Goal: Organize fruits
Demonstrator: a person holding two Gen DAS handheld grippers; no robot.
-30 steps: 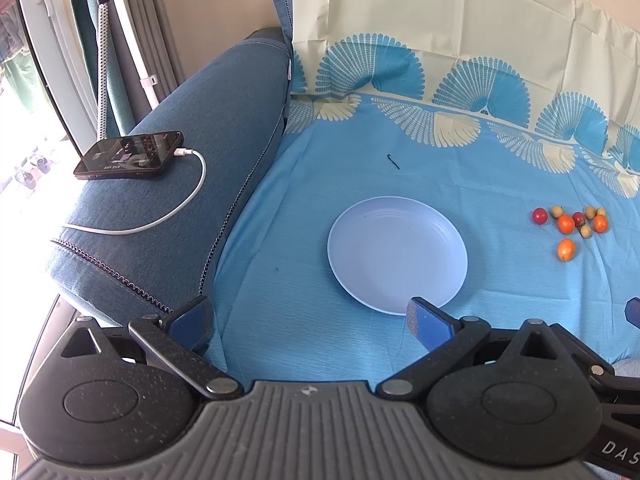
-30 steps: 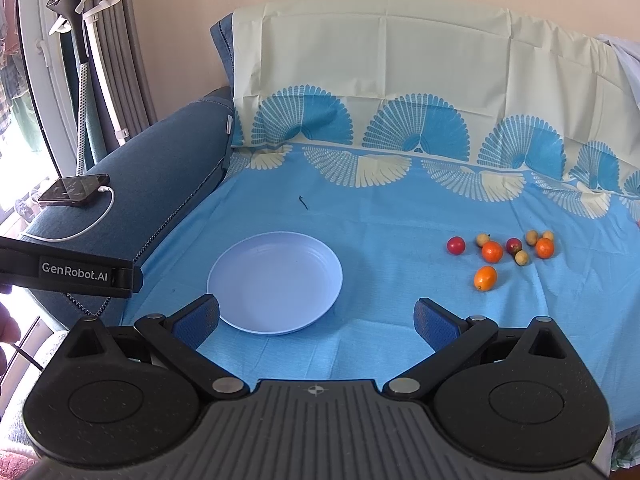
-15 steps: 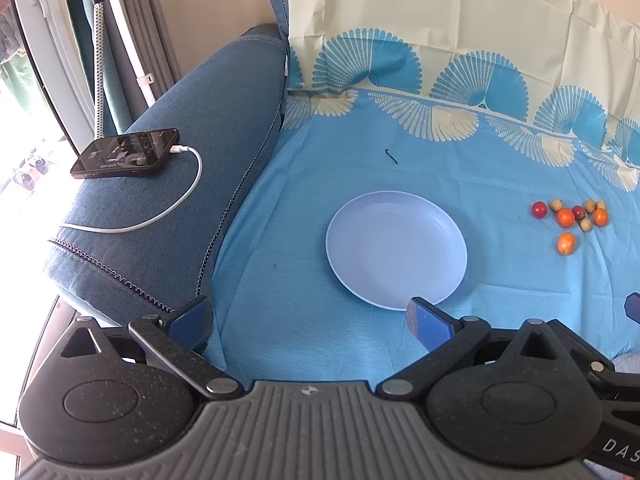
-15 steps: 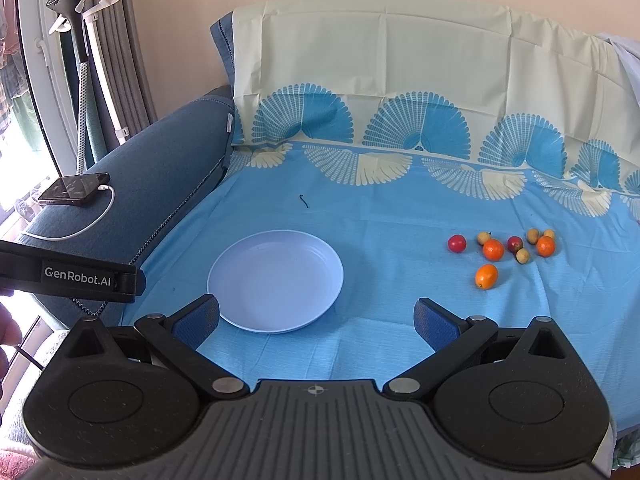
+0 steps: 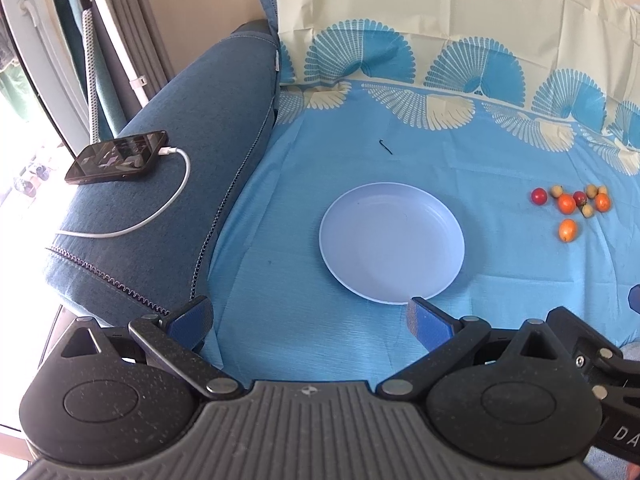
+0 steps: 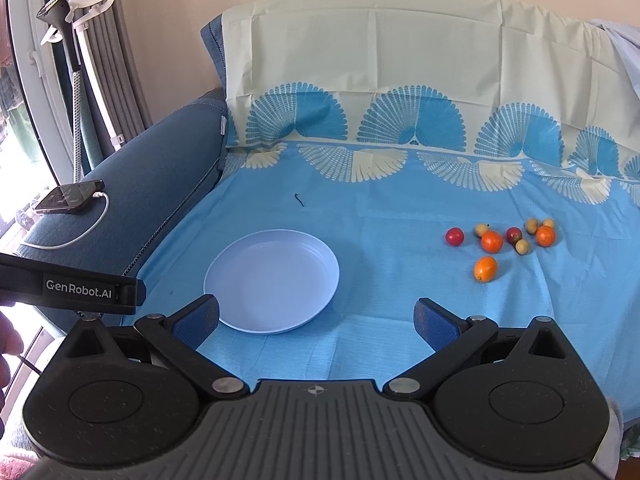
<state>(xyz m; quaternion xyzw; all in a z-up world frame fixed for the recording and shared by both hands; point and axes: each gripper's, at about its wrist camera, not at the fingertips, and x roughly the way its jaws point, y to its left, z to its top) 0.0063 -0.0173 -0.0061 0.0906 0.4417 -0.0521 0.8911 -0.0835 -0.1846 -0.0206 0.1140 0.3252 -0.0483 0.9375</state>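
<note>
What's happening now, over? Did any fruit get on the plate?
Left gripper open, empty. Right gripper open, empty. Plate bare; fruits clustered on the blue cloth to its right. Nothing in the way.

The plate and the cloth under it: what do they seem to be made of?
The plate looks like plastic or melamine: pale lilac, uniform colour, smooth with a soft sheen and faint concentric rings near the rim; glazed ceramic cannot be excluded. The cloth looks like thin woven fabric, matte, printed with fan patterns; it shows fold creases and fine wrinkles.
</note>
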